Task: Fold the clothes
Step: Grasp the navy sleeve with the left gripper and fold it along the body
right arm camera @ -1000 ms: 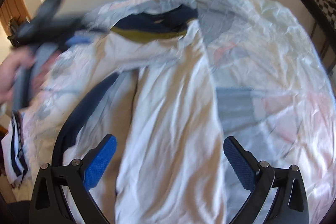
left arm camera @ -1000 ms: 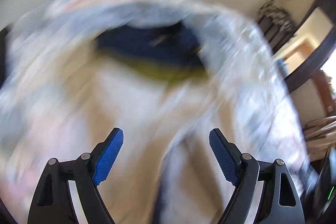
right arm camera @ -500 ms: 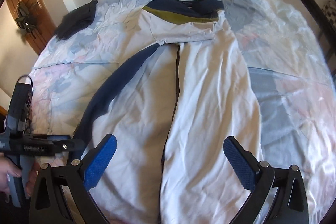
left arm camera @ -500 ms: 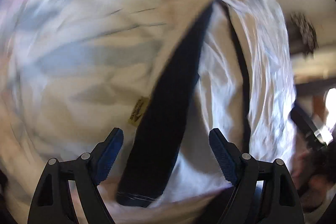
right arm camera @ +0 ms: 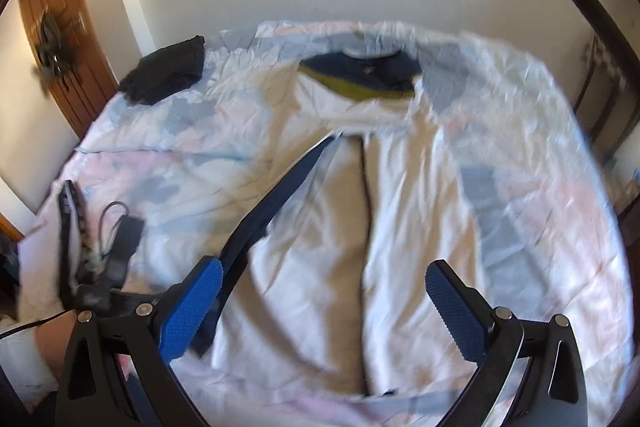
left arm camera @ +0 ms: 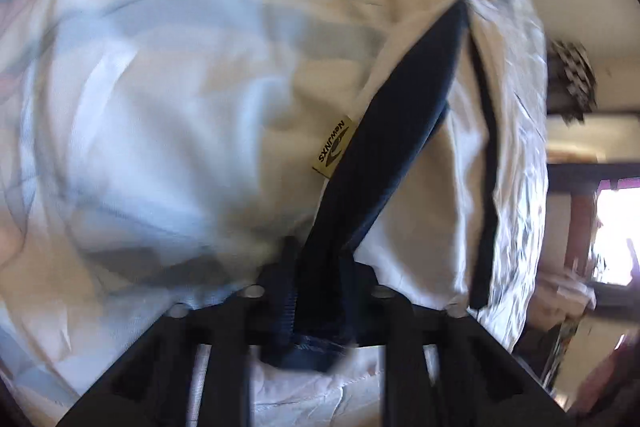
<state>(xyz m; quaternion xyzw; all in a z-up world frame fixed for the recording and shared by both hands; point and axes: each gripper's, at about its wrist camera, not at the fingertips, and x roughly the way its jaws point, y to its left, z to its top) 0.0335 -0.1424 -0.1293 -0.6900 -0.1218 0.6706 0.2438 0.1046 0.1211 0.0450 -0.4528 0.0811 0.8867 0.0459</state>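
While my left fingers [left arm camera: 316,291] have just been closing onto the navy side stripe [left arm camera: 384,155], I pull toward twelve o'clock (smoothly); right fingers [right arm camera: 324,311] gape, empty.

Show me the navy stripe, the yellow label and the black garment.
navy stripe [left arm camera: 404,131], left wrist view, mid-length
yellow label [left arm camera: 334,146], left wrist view, its centre
black garment [right arm camera: 166,69], right wrist view, its middle

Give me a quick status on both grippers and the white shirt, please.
Left gripper just closed on the shirt's navy sleeve. Right gripper open, empty, above the white shirt on the bed. Nothing in the way.
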